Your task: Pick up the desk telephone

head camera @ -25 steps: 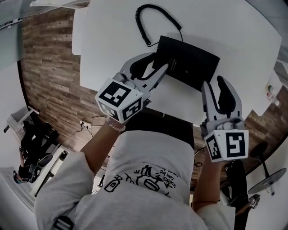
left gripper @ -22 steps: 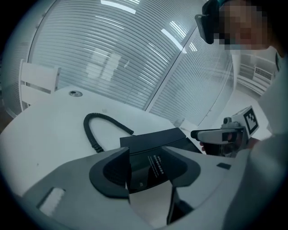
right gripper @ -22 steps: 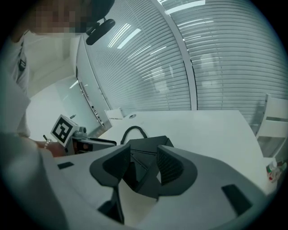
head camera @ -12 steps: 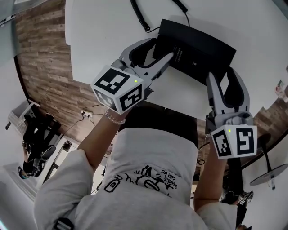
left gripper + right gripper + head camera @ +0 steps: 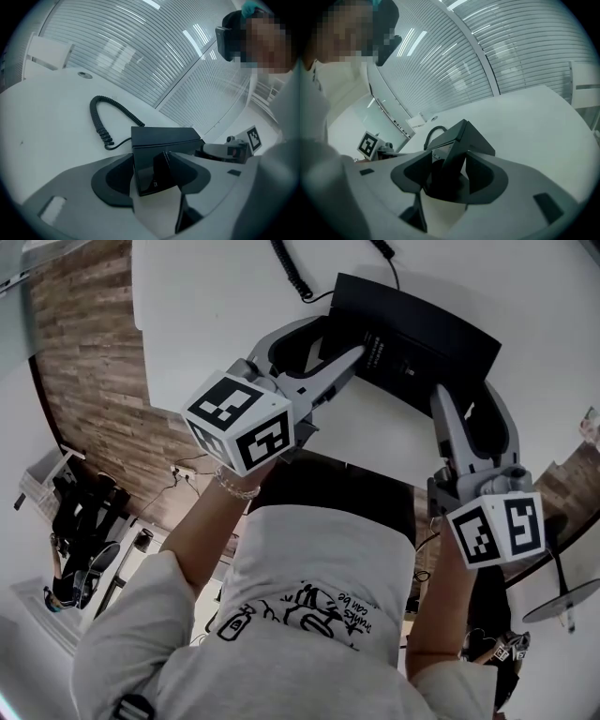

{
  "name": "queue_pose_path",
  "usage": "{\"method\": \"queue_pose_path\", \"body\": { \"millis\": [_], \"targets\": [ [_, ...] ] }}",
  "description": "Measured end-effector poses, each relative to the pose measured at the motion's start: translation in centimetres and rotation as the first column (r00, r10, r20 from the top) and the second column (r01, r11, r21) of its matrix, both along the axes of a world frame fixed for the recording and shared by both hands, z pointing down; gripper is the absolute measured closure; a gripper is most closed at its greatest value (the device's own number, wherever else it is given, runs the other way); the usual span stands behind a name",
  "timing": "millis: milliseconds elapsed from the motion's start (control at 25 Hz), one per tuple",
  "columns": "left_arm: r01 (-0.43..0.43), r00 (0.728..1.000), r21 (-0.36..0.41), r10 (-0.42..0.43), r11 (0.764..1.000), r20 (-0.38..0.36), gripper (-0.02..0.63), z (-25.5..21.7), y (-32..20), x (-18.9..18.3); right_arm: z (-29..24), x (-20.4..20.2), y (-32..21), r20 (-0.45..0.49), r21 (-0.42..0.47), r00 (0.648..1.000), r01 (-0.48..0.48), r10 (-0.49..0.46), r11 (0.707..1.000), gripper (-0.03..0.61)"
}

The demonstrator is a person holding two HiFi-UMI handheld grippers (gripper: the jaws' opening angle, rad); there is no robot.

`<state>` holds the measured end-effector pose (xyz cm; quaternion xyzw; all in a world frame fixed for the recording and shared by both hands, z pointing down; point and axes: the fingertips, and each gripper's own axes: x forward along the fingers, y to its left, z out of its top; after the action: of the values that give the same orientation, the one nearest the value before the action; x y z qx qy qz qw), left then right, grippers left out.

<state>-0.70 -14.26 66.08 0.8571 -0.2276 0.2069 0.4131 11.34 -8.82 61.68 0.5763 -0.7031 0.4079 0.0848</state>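
Head view gives me one black telephone lying on the white table, close to the edge nearest me, with one coiled cord curling away from its far left corner. I have two grippers on it, one at each end. My left gripper straddles the left end. In the left gripper view its jaws stand partly apart with a corner of the telephone between them, and both pads sit against the black casing. My right gripper takes the near right corner. The right gripper view shows much the same: the jaws are partly apart and closed onto an edge of the telephone, though shadow hides the contact on one side. I cannot tell whether the base has left the table. The tabletop is plain white with a rounded edge, and below it runs a brown wood-plank floor. Beyond the table, both gripper views show a glass wall with fine horizontal stripes.
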Motion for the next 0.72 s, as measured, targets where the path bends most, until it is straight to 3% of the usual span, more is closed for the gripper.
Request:
{"method": "queue_pose_path", "body": {
  "millis": [280,720],
  "targets": [
    [0.013,1.000,-0.037,-0.013,0.999,0.017,0.383,-0.4,-0.1,0.0,-0.6,0.0,-0.3,0.016,-0.026,1.000,-0.012,0.012,1.000,0.377],
    [0.040,0.999,-0.008,-0.040,0.999,0.016,0.383,-2.5,-0.3,0.2,-2.6,0.3,-0.5,0.027,0.018,0.999,-0.022,0.022,1.000,0.377]
  ]
}}
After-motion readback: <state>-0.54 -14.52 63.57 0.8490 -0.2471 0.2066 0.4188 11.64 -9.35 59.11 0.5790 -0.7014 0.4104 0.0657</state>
